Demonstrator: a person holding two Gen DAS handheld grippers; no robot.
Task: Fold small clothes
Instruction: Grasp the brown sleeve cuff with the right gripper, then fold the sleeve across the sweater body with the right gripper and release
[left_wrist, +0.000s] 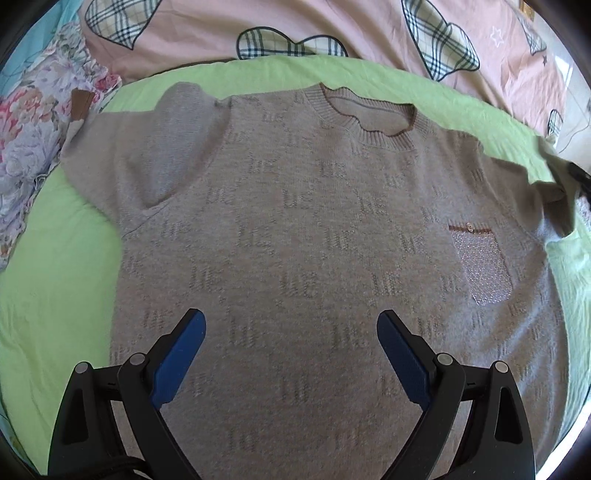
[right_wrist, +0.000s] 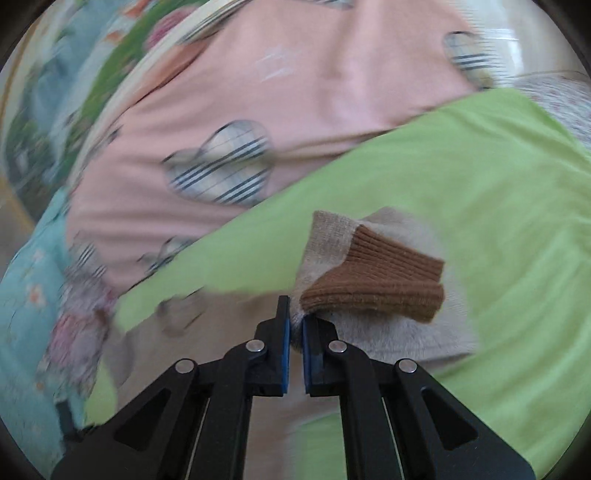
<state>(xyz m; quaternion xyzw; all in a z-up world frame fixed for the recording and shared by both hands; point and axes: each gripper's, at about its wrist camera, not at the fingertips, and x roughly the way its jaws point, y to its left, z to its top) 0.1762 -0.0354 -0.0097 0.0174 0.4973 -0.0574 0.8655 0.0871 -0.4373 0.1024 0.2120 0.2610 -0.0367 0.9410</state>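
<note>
**Sleeve pinched thin on the right, left tong idle over the body**

Your right gripper (right_wrist: 294, 325) is clamped on the sweater's sleeve, just behind the brown ribbed cuff (right_wrist: 380, 278). Only a thin bit of fuzzy knit sits between the blue pads, close to the tips. Pull hard or fast and it'll likely slip out; the right view is already motion-blurred, so ease off. If the sleeve drops midway it lands bunched and the fold line goes crooked.

Your left gripper (left_wrist: 291, 336) hangs spread wide above the lower chest of the sweater (left_wrist: 295, 229), holding nothing. Nothing pins the body, so dragging the sleeve across could slide the whole garment on the green sheet (left_wrist: 55, 266) or ruck it up.

The sweater lies flat, front up, on that sheet, neckline away from you. The left sleeve (left_wrist: 147, 155) is already lying in over the shoulder area with a soft bulge; it may spring back.

Materials: grey-beige soft knit, slightly fuzzy, woven repeating motif, ribbed crew collar (left_wrist: 369, 125) with brown edging. A glittery mesh-like chest pocket (left_wrist: 484, 266) with brown trim and a small button could snag a pad. The sheet is smooth and lightly creased. A pink duvet with plaid hearts (left_wrist: 295, 33) lies beyond, and floral fabric (left_wrist: 33, 140) at the left edge.
</note>
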